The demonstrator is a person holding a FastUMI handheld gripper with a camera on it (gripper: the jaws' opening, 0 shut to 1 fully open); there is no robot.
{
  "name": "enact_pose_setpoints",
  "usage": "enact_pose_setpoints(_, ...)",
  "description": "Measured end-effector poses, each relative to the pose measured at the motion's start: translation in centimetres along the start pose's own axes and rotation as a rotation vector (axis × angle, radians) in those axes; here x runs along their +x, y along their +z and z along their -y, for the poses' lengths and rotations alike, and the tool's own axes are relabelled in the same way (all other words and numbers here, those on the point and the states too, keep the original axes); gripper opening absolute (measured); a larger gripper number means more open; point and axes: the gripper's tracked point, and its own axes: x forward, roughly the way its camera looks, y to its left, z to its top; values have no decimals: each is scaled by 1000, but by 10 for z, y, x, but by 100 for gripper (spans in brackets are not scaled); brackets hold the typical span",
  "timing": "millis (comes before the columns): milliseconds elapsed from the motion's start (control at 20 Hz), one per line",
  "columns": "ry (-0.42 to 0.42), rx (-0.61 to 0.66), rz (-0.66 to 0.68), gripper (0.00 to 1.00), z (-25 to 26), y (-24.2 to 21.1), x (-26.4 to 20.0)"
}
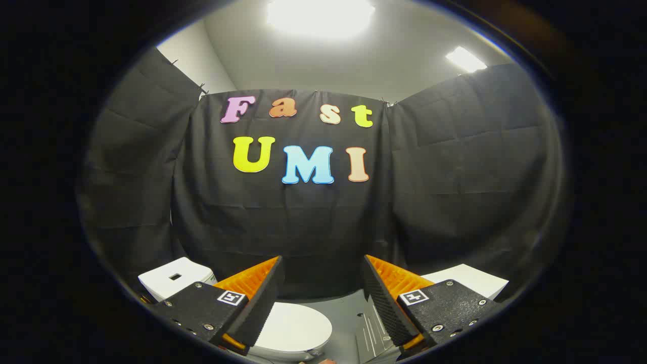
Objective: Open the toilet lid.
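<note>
A white toilet stands low ahead, its lid [295, 326] lying flat and closed; the left finger covers part of it. The white tank [174, 279] rises behind the left finger, with a small dark square on its top. My gripper [322, 270] hangs well above the lid, its fingers spread wide apart with nothing between them. The fingertips point toward the black cloth wall, not down at the lid.
A white box-like surface [467, 280] sits behind the right finger. A grey floor with a ridged metal plate [371, 328] lies between the toilet and that box. Black cloth walls [303, 222] enclose the booth on three sides.
</note>
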Motion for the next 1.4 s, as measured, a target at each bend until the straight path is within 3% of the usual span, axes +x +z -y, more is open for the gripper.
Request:
enact_pose_setpoints(950,-10,37,-29,95,7,-15,6)
enact_pose_setpoints(1200,-37,-37,-18,95,16,-18,9)
enact_pose_setpoints(1400,-20,-24,-41,95,10,-35,17)
